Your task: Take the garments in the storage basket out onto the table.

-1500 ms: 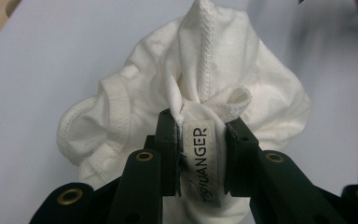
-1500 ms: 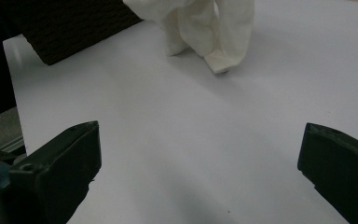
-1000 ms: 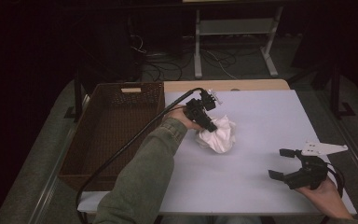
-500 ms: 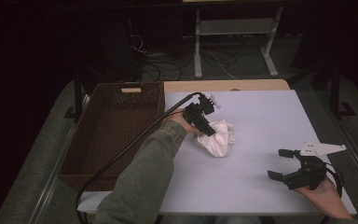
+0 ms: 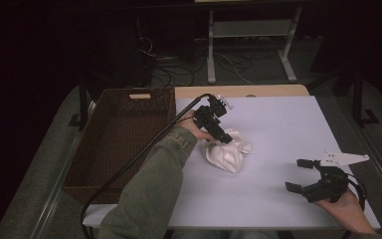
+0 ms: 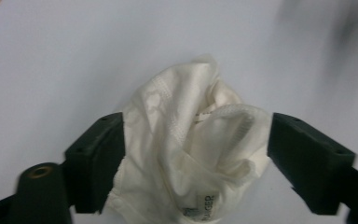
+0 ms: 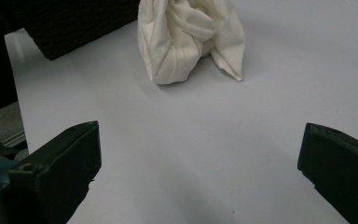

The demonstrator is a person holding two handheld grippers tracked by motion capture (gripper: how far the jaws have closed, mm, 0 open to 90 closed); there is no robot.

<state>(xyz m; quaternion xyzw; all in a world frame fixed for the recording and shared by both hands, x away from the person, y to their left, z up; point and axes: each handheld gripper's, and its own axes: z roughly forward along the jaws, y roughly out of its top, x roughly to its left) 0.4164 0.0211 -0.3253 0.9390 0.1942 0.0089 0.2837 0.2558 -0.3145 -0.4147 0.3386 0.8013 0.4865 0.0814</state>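
Crumpled white cloth (image 5: 227, 152) heaped near the middle of the pale, smooth table (image 5: 278, 124), soft and thin, folded into rounded lumps with one pointed corner sticking out. Stitched hems and a small printed label visible along its folds in the left gripper view (image 6: 193, 158).

Left gripper (image 5: 225, 139) tilted down onto the cloth's upper edge, black and blocky, thick cable looping back from it across the olive sleeve (image 5: 151, 189). Jaws spread about as wide as the bundle, one matte black pad against each side of the fabric (image 6: 193, 158), cloth bulging between them; pressed at both flanks but not squeezed flat, so a firm grip cannot be told.

Right gripper (image 5: 297, 175) well apart from the cloth, toward the near right corner of the table, resting low in an open palm, grey three-cornered plate on top. Jaws gaping wide, nothing between them but bare matte tabletop (image 7: 191, 154); cloth (image 7: 186, 37) standing beyond them as an upright, knotted-looking bundle.

Woven brown basket (image 5: 122, 139) left of the cloth, rectangular, dark wicker walls, butted against the table's left edge.
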